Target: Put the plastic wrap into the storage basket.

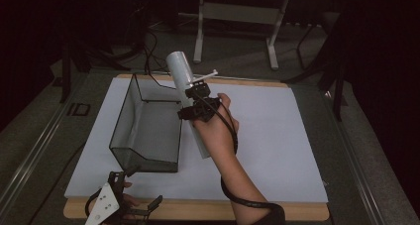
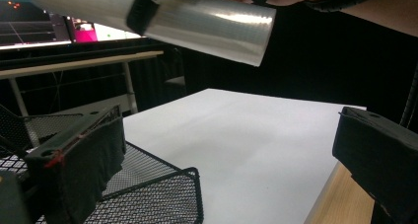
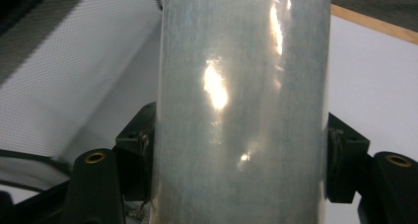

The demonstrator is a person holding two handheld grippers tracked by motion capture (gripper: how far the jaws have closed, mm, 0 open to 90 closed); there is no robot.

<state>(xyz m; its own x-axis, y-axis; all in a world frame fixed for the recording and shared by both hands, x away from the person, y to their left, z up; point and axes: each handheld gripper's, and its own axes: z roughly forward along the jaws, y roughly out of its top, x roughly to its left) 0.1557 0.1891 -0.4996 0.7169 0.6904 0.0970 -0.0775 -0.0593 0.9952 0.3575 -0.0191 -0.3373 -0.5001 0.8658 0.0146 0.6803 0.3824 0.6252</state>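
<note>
A long, glossy white roll [image 1: 180, 72] hangs tilted over the white sheet [image 1: 277, 136], its upper end leaning away from me. My right gripper [image 1: 194, 104] is shut on the roll's middle, just right of the black wire-mesh basket [image 1: 143, 131]. In the right gripper view the roll [image 3: 241, 105] stands between both pads [image 3: 143, 140]. My left gripper [image 1: 138, 188] is open at the table's near left, by the basket's front corner. In the left gripper view the roll [image 2: 207, 21] passes overhead and the basket [image 2: 162, 184] lies under the left jaw, with nothing between the jaws.
The white sheet covers a wooden board [image 1: 198, 208] on a grey table. A white-legged desk [image 1: 237, 12] and cables stand on the floor beyond. The basket holds nothing. Bare sheet lies to the right of the forearm [image 1: 237, 180].
</note>
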